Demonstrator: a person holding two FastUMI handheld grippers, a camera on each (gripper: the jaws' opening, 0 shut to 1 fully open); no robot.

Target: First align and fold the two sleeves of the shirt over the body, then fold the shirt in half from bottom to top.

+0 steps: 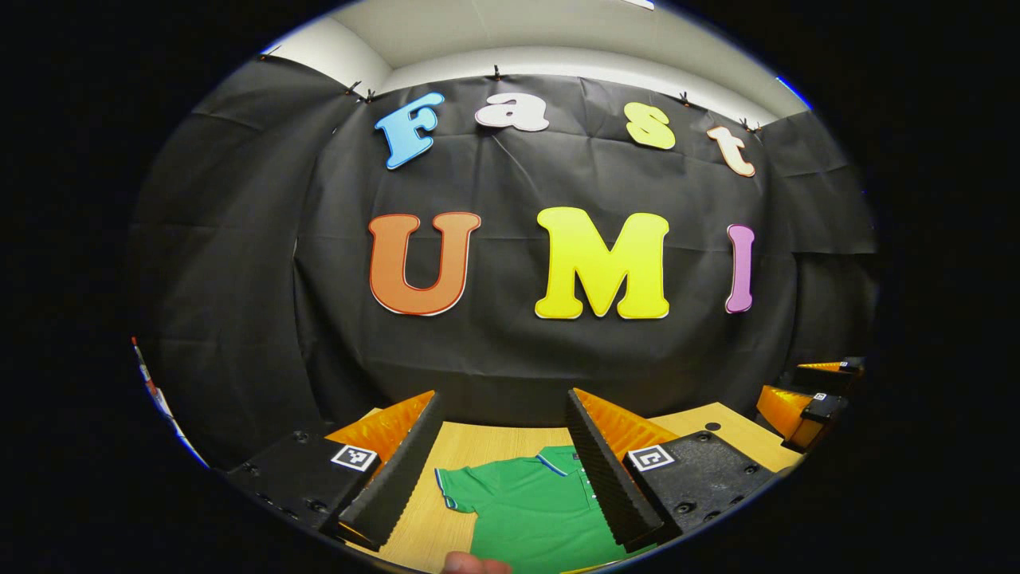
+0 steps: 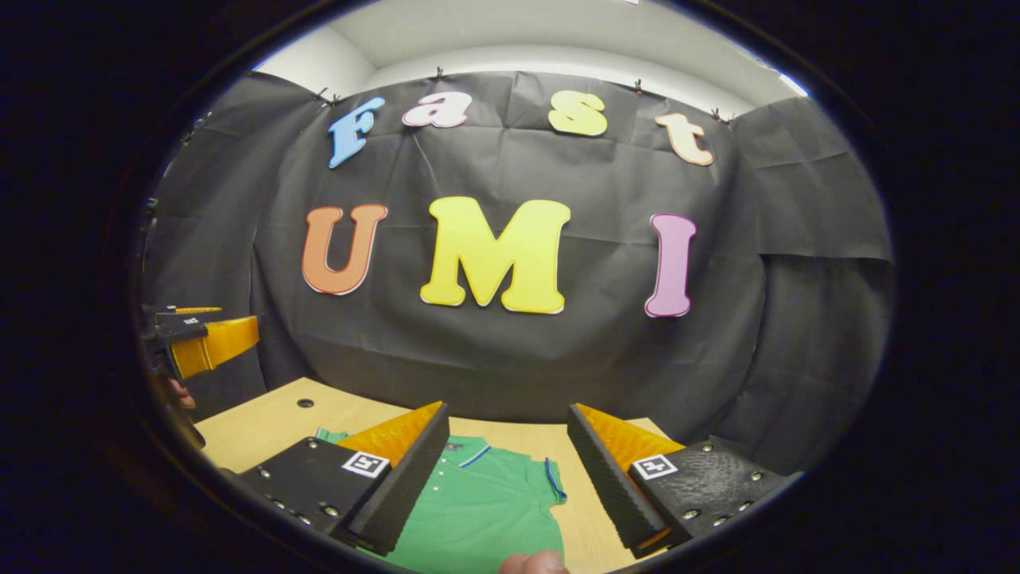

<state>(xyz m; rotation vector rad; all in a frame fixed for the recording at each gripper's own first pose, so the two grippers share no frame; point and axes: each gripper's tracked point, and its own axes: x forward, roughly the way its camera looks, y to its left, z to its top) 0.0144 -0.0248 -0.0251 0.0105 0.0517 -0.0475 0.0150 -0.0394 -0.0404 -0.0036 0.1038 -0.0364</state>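
Your item: one green polo shirt [image 1: 530, 510], collar and sleeve cuffs edged in blue and white, small buttons down the placket. You see it lying flat and unfolded on the light wooden table [image 1: 478, 442], low centre of the left gripper view, sleeve spread left; lower centre of the right gripper view, sleeve spread right.

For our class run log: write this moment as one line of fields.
stage: start, no fold yet | green polo shirt: flat on wooden table | left gripper: open, above shirt | right gripper: open, above shirt

Matt cloth shirt [image 1: 534, 510]; smooth wood-look table [image 1: 478, 442].
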